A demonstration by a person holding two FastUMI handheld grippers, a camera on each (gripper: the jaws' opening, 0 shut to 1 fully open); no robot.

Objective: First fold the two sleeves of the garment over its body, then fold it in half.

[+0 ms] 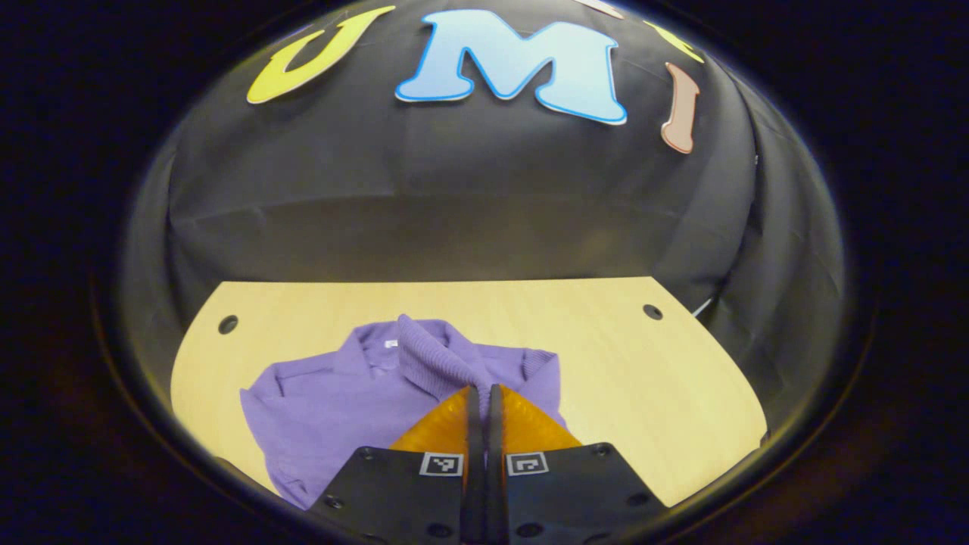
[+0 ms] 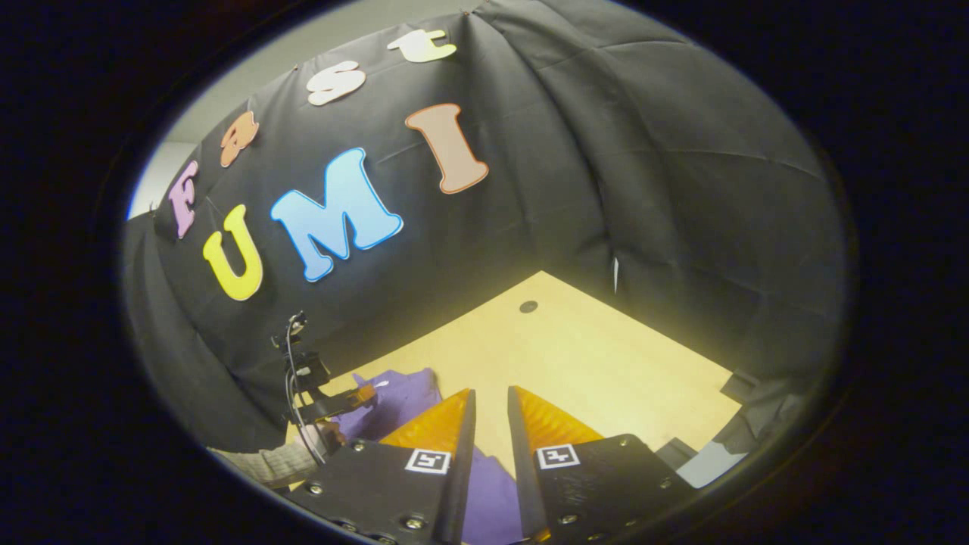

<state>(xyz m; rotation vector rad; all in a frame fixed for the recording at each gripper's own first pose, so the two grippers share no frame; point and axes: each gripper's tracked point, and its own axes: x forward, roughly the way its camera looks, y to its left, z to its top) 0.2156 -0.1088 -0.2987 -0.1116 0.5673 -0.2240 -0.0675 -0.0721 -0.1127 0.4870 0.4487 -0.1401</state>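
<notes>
Left gripper (image 1: 484, 390): your fingers are pressed together on a fold of ribbed purple knit, which rises in a ridge from the garment up to the tips; you are pinching cloth, not air
What is pinched: looks like a sleeve of the purple knitted sweater (image 1: 356, 401), drawn across toward the middle of the body; I judge sleeve from its narrow ribbed run, but the cuff end is hidden behind your fingers
Right gripper (image 2: 490, 393): fingers slightly apart with bare table showing in the gap, nothing between them; it hangs above the near edge of the purple cloth
Garment position: sweater lies flat on the pale wooden tabletop (image 1: 643, 363), collar toward the far wall, body spread toward your left in the left gripper view; a ribbed cuff rests by the collar on the right side
Table: round dark holes near its far corners (image 1: 228, 324); black cloth wall close behind
Other hand: in the right gripper view your left gripper and the sleeved hand holding it show farther off at lower left, over the purple cloth
Why held so: the raised pinch keeps the sleeve off the body so it can be laid over without dragging the rest
Stage, as a judgement: sleeve folding under way, halving not yet begun
Risk: loose knit may slide or bunch when you let go
</notes>
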